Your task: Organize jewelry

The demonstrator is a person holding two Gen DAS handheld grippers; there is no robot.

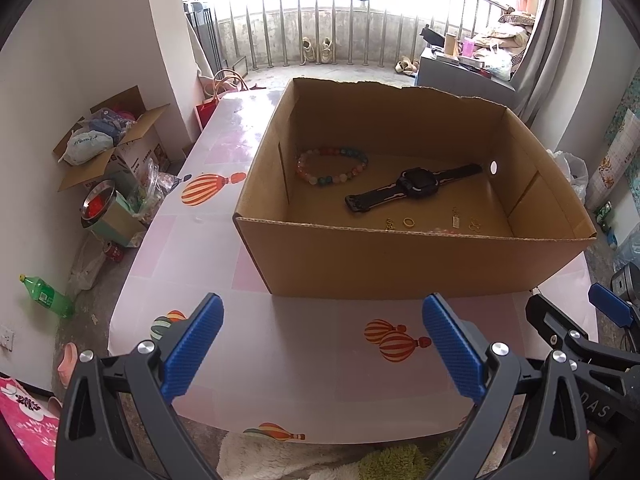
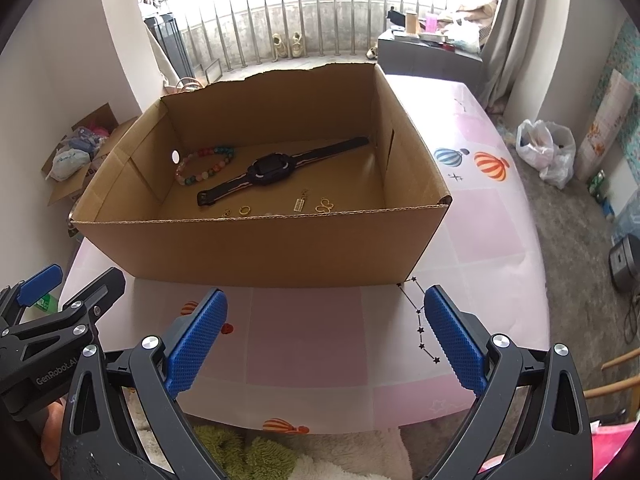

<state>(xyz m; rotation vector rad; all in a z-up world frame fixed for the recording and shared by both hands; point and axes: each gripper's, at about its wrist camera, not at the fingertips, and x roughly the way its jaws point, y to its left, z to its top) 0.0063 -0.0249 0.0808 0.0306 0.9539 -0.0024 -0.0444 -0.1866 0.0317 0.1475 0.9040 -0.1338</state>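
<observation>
An open cardboard box [image 1: 400, 264] [image 2: 256, 248] stands on the table. Inside lie a coloured bead bracelet [image 1: 331, 165] [image 2: 204, 164], a black watch [image 1: 414, 186] [image 2: 269, 173], a gold ring [image 1: 409, 222] [image 2: 244, 210] and small gold charms [image 1: 457, 220] [image 2: 325, 205]. My left gripper [image 1: 322, 314] is open and empty above the table's near edge, short of the box. My right gripper [image 2: 326, 306] is open and empty too, beside it; its tip shows in the left wrist view [image 1: 580, 312].
The table [image 1: 312, 344] [image 2: 480, 240] has a pink cloth with balloon prints. On the floor to the left are cardboard boxes [image 1: 116, 140], a metal pot [image 1: 98, 204] and a green bottle [image 1: 46, 294]. White bags [image 2: 546, 148] lie on the floor at right.
</observation>
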